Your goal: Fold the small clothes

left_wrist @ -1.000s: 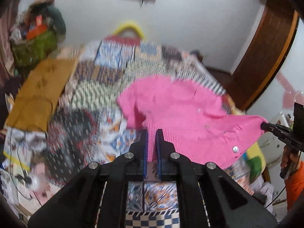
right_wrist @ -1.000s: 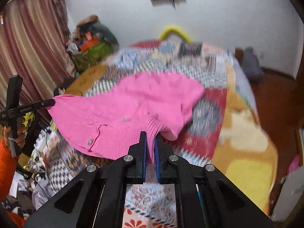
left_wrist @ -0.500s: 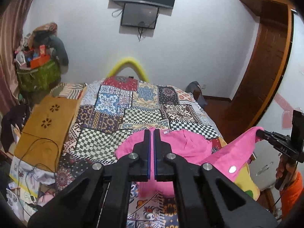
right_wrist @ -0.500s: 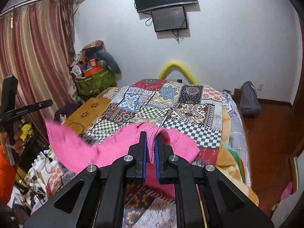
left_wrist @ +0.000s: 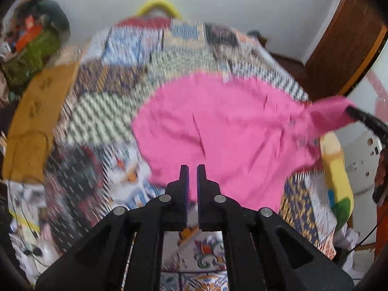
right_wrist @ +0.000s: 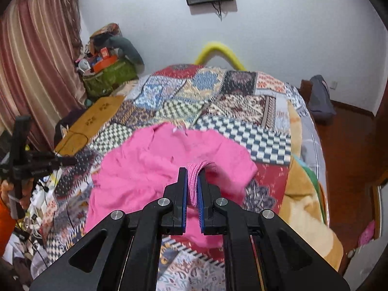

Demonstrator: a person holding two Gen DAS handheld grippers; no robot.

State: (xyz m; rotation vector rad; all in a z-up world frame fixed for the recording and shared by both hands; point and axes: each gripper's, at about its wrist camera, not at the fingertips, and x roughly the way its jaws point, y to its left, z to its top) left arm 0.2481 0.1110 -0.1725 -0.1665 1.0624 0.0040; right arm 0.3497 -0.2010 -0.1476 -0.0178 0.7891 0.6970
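A small pink knit sweater lies spread over a patchwork bedspread. My right gripper is shut on the sweater's ribbed edge, bunched between its blue pads. It shows at the right of the left wrist view, gripping a pink corner. My left gripper has its jaws slightly apart with no cloth between them, just above the sweater's near edge. It shows at the left of the right wrist view, apart from the sweater. The left wrist view is blurred.
A brown board lies along the bed's left side. A green bag piled with items stands by a curtain. A yellow arch is at the head of the bed. A yellow blanket hangs on the right side.
The sweater came down from being held up and now lies spread on the bed. My left gripper has let go of it. My right gripper still holds the ribbed edge.
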